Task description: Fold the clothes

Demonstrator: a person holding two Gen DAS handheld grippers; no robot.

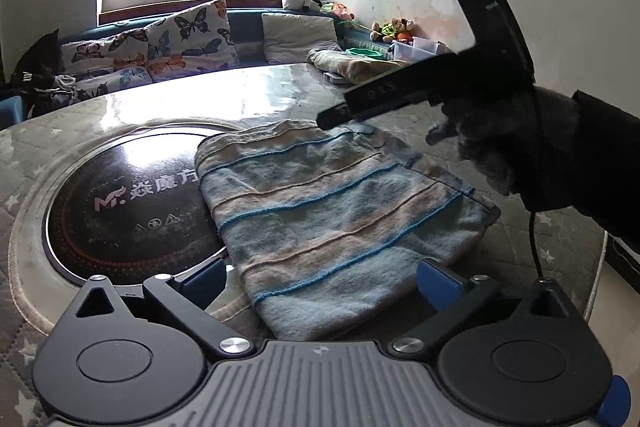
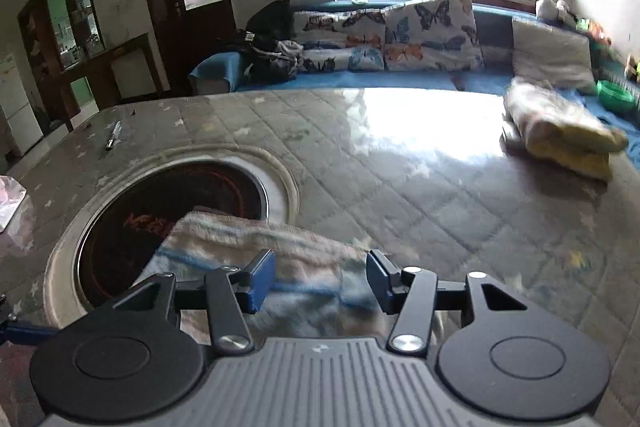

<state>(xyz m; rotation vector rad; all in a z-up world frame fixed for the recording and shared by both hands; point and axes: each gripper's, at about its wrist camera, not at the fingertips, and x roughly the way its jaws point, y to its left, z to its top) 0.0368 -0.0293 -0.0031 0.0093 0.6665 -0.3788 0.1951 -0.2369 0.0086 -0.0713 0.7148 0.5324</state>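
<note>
A: What is shown in the left wrist view?

B: A folded striped towel (image 1: 340, 223) is seen in the middle of the frame, laid on a quilted table (image 1: 280, 95). Its upper left corner is draped over a round black cooktop (image 1: 132, 203) set into the table. The towel's long axis runs from upper left to lower right, and its near short end lies at the bottom centre.

A: How are the tongs held?

B: The left gripper (image 1: 320, 281) is spread fully wide at the bottom of the frame, released, with the towel's near end lying between the blue pads but not pressed by them. The right gripper (image 1: 340, 115) is seen at the upper right, carried in a gloved hand (image 1: 504, 143), its tip above the towel's far edge.

A: And in the right wrist view?

B: The right gripper (image 2: 320, 281) is shown about half open at the bottom centre. The towel (image 2: 256, 243) is seen just past the pads, slightly to the left, blurred; nothing is clamped.

A: Which hand is better placed for the coming move?

B: The left is judged nearer, since the towel's end is already bracketed by its pads. A second folded cloth (image 2: 560, 131) is seen at the upper right, well apart.
</note>
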